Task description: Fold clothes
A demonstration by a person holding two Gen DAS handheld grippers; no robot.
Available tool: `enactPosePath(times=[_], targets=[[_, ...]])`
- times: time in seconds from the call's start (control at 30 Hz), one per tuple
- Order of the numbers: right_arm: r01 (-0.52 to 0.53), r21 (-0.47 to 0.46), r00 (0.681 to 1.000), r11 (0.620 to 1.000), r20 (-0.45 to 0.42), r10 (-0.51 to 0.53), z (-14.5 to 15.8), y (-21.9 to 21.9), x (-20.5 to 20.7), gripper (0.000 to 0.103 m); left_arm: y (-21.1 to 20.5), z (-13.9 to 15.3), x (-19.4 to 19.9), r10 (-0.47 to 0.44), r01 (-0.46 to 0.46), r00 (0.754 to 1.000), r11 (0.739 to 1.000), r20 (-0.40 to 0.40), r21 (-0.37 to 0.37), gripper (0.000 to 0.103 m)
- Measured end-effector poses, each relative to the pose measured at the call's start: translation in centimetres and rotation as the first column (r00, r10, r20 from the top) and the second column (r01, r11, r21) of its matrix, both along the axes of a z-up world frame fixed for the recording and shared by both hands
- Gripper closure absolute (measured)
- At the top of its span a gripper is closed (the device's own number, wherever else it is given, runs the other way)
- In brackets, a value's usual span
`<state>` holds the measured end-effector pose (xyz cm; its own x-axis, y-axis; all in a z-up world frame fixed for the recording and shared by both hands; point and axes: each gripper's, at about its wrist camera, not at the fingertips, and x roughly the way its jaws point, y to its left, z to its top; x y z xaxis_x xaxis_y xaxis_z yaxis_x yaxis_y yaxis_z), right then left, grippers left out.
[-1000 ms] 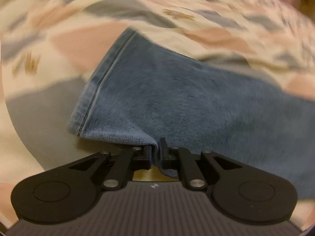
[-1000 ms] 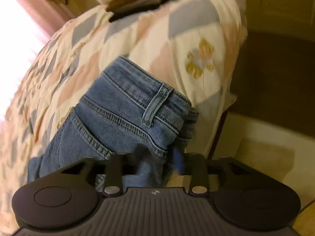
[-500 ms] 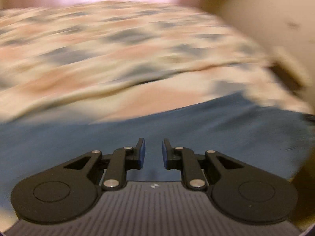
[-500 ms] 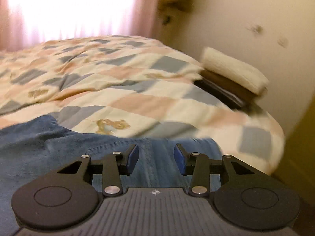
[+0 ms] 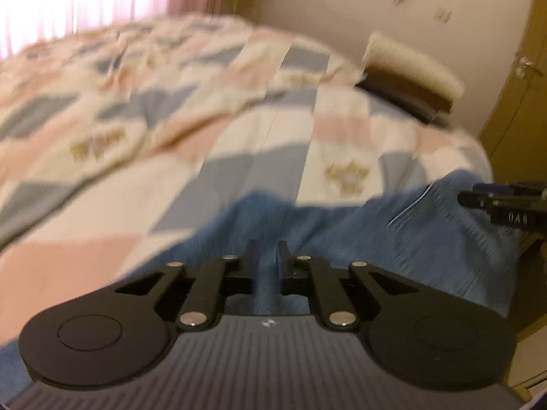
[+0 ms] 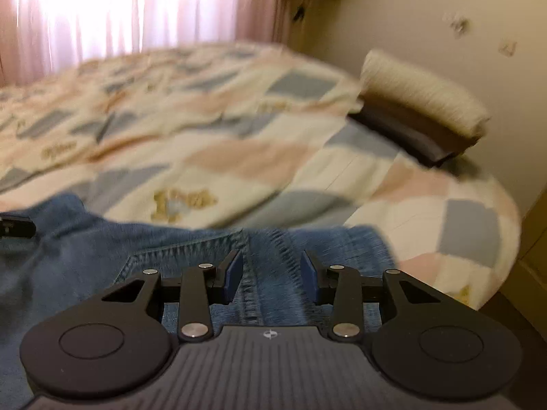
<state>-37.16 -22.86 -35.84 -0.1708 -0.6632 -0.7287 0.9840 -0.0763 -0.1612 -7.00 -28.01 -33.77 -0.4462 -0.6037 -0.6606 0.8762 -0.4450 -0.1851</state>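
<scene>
Left gripper [image 5: 266, 256] narrowed since; jeans [image 6: 273, 273] blurred, cut off.

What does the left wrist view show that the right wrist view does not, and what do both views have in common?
Only the left wrist view shows the left gripper, its jaws narrowly apart over the jeans, the right gripper's tip at the right edge, and a door handle. Only the right wrist view shows the right gripper, jaws wide apart, above the stitched seam of the jeans. Both show the jeans lying on the patchwork quilt, the stack of folded clothes near the wall, and the pink curtain.
</scene>
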Motion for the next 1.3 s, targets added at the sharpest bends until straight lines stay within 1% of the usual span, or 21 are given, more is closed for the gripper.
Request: enactPosePath(times=[0.07, 0.1, 0.17, 0.2, 0.27, 0.37, 0.4, 0.5, 0.6, 0.67, 0.73, 0.77, 0.8, 0.87, 0.97, 1.03, 1.1, 1.17, 1.2, 1.27, 1.3], targets=[[0.019, -0.008, 1.000, 1.000, 0.004, -0.019, -0.1, 0.3, -0.7, 0.065, -0.4, 0.4, -0.8, -0.022, 0.022, 1.000, 1.000, 0.003, -0.013, 0.094], [0.028, -0.012, 1.000, 1.000, 0.007, -0.028, -0.2, 0.5, -1.1, 0.065, -1.2, -0.1, -1.4, -0.028, 0.028, 0.999, 0.999, 0.017, -0.017, 0.094], [0.047, -0.020, 0.999, 0.999, 0.011, -0.047, -0.3, 0.9, -1.8, 0.065, -3.3, -1.7, -2.8, -0.027, 0.026, 0.999, 1.000, 0.047, 0.011, 0.094], [0.057, -0.024, 0.998, 0.998, 0.014, -0.056, -0.4, 1.0, -2.1, 0.064, -4.4, -2.9, -3.3, -0.014, 0.012, 0.998, 0.999, 0.059, 0.036, 0.092], [0.081, -0.019, 0.995, 0.997, 0.066, -0.079, -0.6, 1.1, -3.0, 0.063, -5.9, -4.6, -3.7, 0.011, -0.014, 0.999, 0.998, 0.053, 0.062, 0.089], [0.094, -0.039, 0.993, 0.995, 0.075, -0.091, 1.0, 1.7, -3.2, 0.063, -6.6, -4.2, -2.9, 0.062, -0.063, 0.998, 0.995, 0.017, 0.083, 0.090], [0.098, -0.045, 0.992, 0.994, 0.079, -0.094, 1.6, 2.0, -3.3, 0.063, -6.3, -3.4, -2.3, 0.081, -0.081, 0.997, 0.994, 0.007, 0.072, 0.095], [0.115, -0.093, 0.987, 0.989, 0.118, -0.104, 3.4, 4.6, -2.7, 0.063, -3.7, -0.3, 0.4, 0.100, -0.100, 0.995, 0.995, -0.018, 0.008, 0.095], [0.094, -0.092, 0.989, 0.991, 0.125, -0.083, 3.5, 7.3, -1.1, 0.063, 0.9, 1.4, 3.4, 0.122, -0.122, 0.993, 0.993, -0.008, -0.005, 0.095], [0.091, -0.076, 0.989, 0.993, 0.122, -0.082, 3.4, 7.9, -0.4, 0.060, 3.5, 1.1, 5.0, 0.139, -0.140, 0.990, 0.990, 0.029, 0.012, 0.095], [0.094, -0.059, 0.989, 0.994, 0.118, -0.087, 3.3, 8.0, 0.1, 0.059, 5.5, -0.5, 6.7, 0.165, -0.170, 0.983, 0.983, 0.081, 0.064, 0.092], [0.096, -0.050, 0.989, 0.994, 0.116, -0.089, 3.2, 8.1, 0.4, 0.059, 6.0, -0.9, 7.6, 0.190, -0.197, 0.978, 0.977, 0.087, 0.085, 0.093], [0.097, -0.041, 0.989, 0.994, 0.113, -0.092, 3.2, 8.1, 0.7, 0.059, 6.4, -1.2, 8.5, 0.215, -0.224, 0.972, 0.969, 0.095, 0.106, 0.096], [0.100, -0.024, 0.989, 0.995, 0.109, -0.097, 3.1, 8.2, 1.2, 0.060, 7.3, -1.9, 10.2, 0.261, -0.275, 0.959, 0.951, 0.111, 0.143, 0.096], [0.104, 0.002, 0.989, 0.995, 0.102, -0.104, 3.0, 8.4, 2.1, 0.059, 9.0, 0.1, 12.1, 0.272, -0.286, 0.953, 0.953, 0.136, 0.097, 0.095], [0.087, -0.008, 0.989, 0.996, 0.119, -0.085, 3.7, 9.2, 3.6, 0.059, 10.4, 1.1, 14.1, 0.282, -0.295, 0.950, 0.951, 0.133, 0.092, 0.094], [0.047, -0.020, 0.988, 0.999, 0.145, -0.044, 4.2, 10.2, 5.9, 0.059, 11.6, 1.2, 16.4, 0.296, -0.312, 0.943, 0.946, 0.154, 0.093, 0.094], [0.014, 0.019, 0.987, 1.000, 0.162, -0.017, 3.3, 10.6, 8.3, 0.058, 12.6, 0.7, 19.1, 0.320, -0.342, 0.929, 0.934, 0.186, 0.101, 0.094], [0.010, 0.046, 0.986, 0.999, 0.164, -0.017, 2.7, 10.8, 9.6, 0.058, 13.1, 0.2, 20.8, 0.339, -0.366, 0.919, 0.924, 0.202, 0.114, 0.094], [0.026, 0.102, 0.987, 0.994, 0.156, -0.042, 1.3, 11.1, 12.0, 0.059, 13.9, -0.9, 24.1, 0.373, -0.410, 0.898, 0.902, 0.231, 0.137, 0.094], [0.038, 0.114, 0.988, 0.993, 0.145, -0.054, 1.0, 11.3, 13.2, 0.059, 14.3, -1.0, 25.6, 0.383, -0.419, 0.896, 0.897, 0.227, 0.141, 0.095]])
